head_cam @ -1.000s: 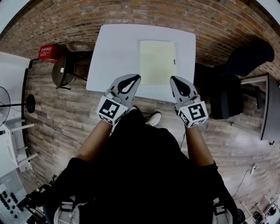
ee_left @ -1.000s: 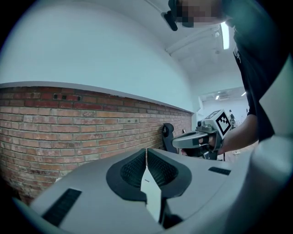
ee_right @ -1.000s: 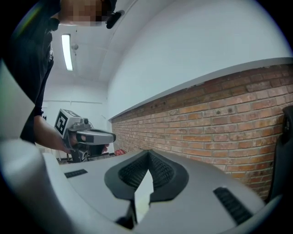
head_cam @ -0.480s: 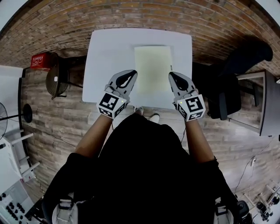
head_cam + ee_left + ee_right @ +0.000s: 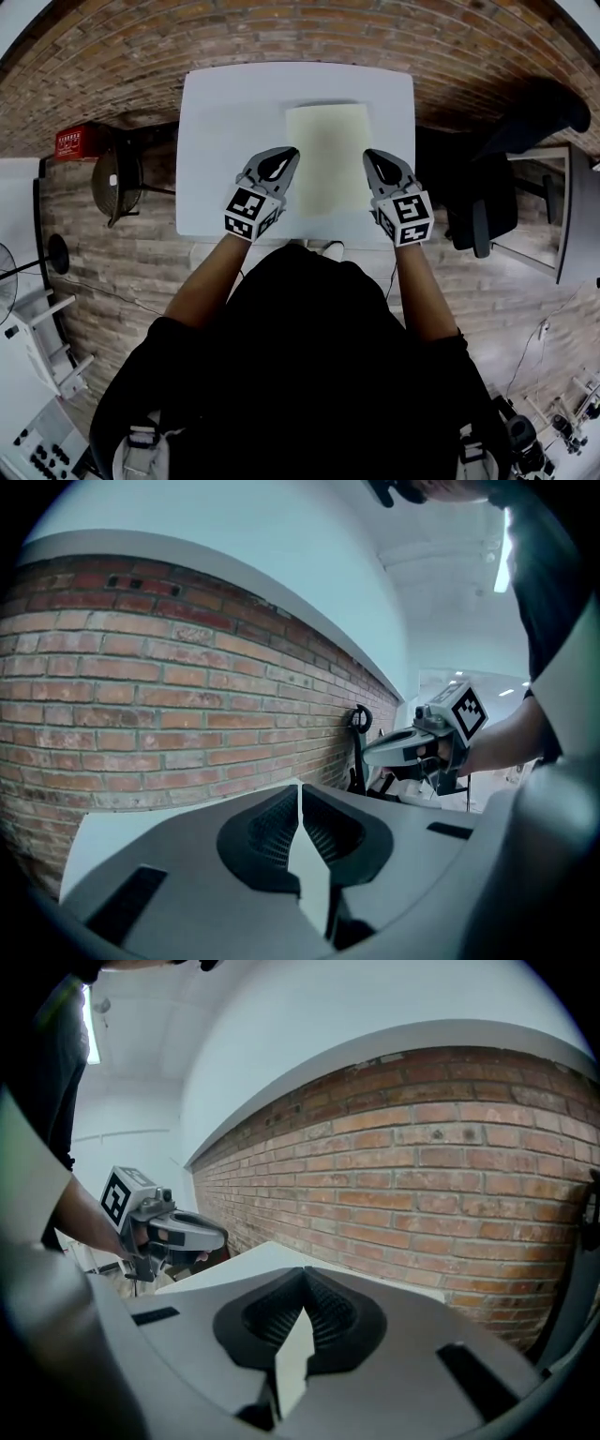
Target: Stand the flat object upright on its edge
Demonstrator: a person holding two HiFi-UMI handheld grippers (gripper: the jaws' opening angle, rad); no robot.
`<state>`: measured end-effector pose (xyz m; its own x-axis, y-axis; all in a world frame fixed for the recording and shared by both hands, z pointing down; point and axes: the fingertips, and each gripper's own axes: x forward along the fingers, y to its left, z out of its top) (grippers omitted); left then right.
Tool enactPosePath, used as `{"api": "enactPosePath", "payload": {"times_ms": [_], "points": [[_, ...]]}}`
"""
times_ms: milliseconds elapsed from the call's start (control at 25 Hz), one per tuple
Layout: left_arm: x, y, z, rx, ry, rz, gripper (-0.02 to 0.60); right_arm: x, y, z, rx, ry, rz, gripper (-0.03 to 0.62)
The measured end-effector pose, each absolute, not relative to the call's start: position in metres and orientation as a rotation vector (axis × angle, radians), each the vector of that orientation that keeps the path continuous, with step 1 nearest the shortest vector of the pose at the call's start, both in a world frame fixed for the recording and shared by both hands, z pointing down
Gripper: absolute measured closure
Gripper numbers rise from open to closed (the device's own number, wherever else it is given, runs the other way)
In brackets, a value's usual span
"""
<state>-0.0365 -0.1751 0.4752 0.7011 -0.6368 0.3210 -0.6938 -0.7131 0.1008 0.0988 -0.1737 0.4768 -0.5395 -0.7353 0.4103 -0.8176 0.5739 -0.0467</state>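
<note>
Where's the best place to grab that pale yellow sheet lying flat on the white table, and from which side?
Probably its two long side edges, one from each side. The sheet lies flat on the table, and the left hand-held gripper and right hand-held gripper, both shut, flank those edges.

- The head view does not show whether the left gripper (image 5: 289, 156) and the right gripper (image 5: 371, 157) touch the pale sheet (image 5: 328, 150) or hang above it.
- In both gripper views the gripper's own grey body blocks the sheet and most of the white table (image 5: 216, 131).
- The print on the red box (image 5: 71, 141) is too small to read.
- The person's dark clothing covers all but the tip of a shoe (image 5: 330, 248).
</note>
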Motion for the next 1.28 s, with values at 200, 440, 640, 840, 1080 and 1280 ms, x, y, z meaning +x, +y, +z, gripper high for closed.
{"api": "enactPosePath", "payload": {"times_ms": [200,440,640,840,1080,1280], "points": [[-0.041,-0.201,0.513,2.565,-1.023,0.46,0.557,0.102,-0.199,0.512,1.268,-2.356,0.423,0.582],[-0.05,-0.23,0.551,2.435,-1.047,0.548,0.557,0.114,-0.227,0.562,1.265,-2.224,0.551,0.559],[-0.055,-0.253,0.586,2.29,-1.069,0.606,0.521,0.119,-0.251,0.592,1.248,-2.14,0.636,0.523],[-0.057,-0.266,0.619,2.123,-1.111,0.645,0.476,0.123,-0.269,0.622,1.219,-2.046,0.722,0.474],[-0.065,-0.276,0.651,1.916,-1.18,0.648,0.428,0.133,-0.285,0.652,1.232,-1.952,0.803,0.435],[-0.068,-0.281,0.669,1.813,-1.207,0.67,0.371,0.14,-0.295,0.675,1.245,-1.885,0.885,0.385]]}}
